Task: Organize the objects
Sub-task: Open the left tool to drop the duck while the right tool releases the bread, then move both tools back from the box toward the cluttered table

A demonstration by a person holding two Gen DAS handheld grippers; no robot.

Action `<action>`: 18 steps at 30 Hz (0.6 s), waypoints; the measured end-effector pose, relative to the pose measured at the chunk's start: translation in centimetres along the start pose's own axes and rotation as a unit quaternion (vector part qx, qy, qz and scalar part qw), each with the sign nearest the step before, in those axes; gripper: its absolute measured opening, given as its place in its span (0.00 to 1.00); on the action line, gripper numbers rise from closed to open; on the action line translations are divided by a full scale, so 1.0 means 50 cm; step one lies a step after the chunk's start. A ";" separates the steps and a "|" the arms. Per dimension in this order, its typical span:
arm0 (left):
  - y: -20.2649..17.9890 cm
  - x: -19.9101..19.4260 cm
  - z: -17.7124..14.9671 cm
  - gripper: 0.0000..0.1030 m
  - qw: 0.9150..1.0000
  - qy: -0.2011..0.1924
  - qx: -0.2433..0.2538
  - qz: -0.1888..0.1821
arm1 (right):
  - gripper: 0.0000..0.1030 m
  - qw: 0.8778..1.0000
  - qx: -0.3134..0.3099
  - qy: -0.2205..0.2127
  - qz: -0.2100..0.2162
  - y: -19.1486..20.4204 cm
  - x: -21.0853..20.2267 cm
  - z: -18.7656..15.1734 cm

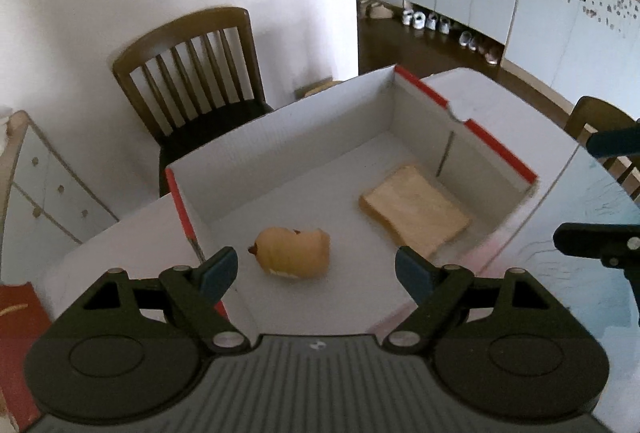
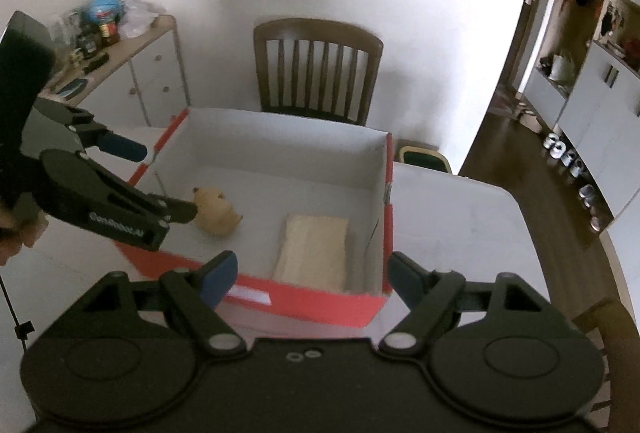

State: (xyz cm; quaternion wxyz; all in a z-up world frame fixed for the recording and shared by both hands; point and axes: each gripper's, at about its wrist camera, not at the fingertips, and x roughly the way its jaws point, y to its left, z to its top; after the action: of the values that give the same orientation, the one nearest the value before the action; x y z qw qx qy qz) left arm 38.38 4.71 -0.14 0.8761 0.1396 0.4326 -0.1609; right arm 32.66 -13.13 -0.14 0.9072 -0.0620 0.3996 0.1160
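Note:
A shallow cardboard box [image 1: 182, 209] [image 2: 304, 303], red outside and white inside, lies on the white table. Inside it are a tan bread roll with a dark sausage end [image 1: 294, 253] [image 2: 218, 215] and a slice of toast [image 1: 416, 211] [image 2: 316, 253], apart from each other. My left gripper [image 1: 316, 277] [image 2: 168, 182] is open above the box's near left part, just short of the roll, with nothing between its fingers. My right gripper [image 2: 313, 279] [image 1: 576, 193] is open over the red front wall, near the toast, and holds nothing.
A dark wooden chair [image 1: 192, 73] [image 2: 316, 69] stands against the wall behind the table [image 1: 500, 101]. Left of it is a sideboard [image 2: 152, 73] with clutter on top. Another chair [image 1: 600, 121] is at the right; a red bag [image 1: 16, 317] is at the left.

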 end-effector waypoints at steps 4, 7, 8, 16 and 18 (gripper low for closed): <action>-0.027 -0.055 -0.024 0.83 1.000 -0.015 -0.013 0.003 | 0.80 1.000 -0.002 -0.007 0.012 -0.007 -0.040 -0.023; -0.048 -0.099 -0.044 0.83 0.999 -0.029 -0.027 -0.001 | 0.80 1.000 -0.007 -0.014 0.019 -0.010 -0.071 -0.039; -0.055 -0.113 -0.051 0.83 0.999 -0.034 -0.027 0.000 | 0.80 1.000 -0.011 -0.019 0.021 -0.011 -0.084 -0.046; -0.100 -0.212 -0.120 0.83 0.996 -0.074 -0.049 0.004 | 0.81 0.998 -0.014 -0.042 0.040 -0.014 -0.159 -0.108; -0.109 -0.231 -0.140 0.83 0.995 -0.081 -0.058 0.006 | 0.81 0.998 -0.018 -0.047 0.040 -0.012 -0.171 -0.122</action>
State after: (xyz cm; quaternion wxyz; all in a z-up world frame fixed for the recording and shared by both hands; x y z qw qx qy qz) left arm 24.56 4.28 4.45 0.9157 0.0775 0.3682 -0.1411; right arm 22.88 -16.34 2.08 0.9182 -0.0568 0.3568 0.1621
